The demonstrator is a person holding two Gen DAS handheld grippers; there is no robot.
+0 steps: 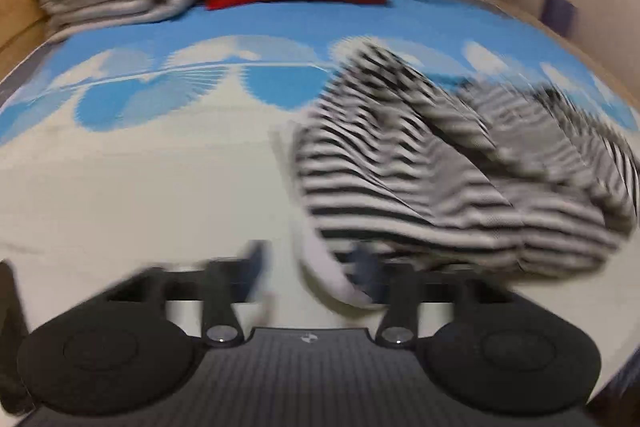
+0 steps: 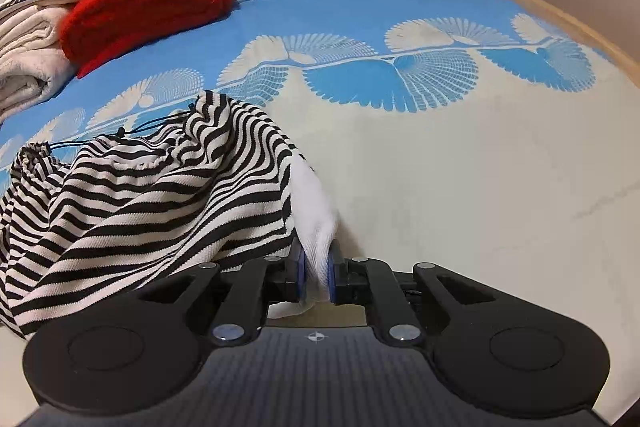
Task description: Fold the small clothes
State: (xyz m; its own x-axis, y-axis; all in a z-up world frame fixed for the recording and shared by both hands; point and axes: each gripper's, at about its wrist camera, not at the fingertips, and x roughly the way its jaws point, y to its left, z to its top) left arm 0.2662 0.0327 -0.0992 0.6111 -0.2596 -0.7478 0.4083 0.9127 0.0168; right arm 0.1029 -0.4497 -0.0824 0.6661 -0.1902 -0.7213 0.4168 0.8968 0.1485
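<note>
The black-and-white striped knit garment with a white hem band (image 2: 152, 195) lay crumpled on the blue-and-cream fan-patterned bed cover (image 2: 460, 167), not yet spread flat. The right gripper (image 2: 316, 275) had its blue-padded jaws clamped on the white band at the garment's edge, low over the cover. The left gripper (image 1: 308, 267) sat beside the same white band, its jaws standing apart with cloth draped over the right-hand finger; the view was badly blurred, so no grip there could be confirmed, and it was judged empty.

Judgement: the step in hand was the opening one, taking hold of the hem to lift and spread the piece. The next move would call for the left gripper to close on the band at a point apart from the right's hold, then for both to draw the cloth out flat on the cream area.

A thin black drawstring (image 2: 132, 133) trailed from the gathered far edge and could catch in a fold. The folded red knit blanket (image 2: 152, 3) and the stack of folded cream towels (image 2: 28, 67) stood well apart at the far left; neither obstructed the working area.
</note>
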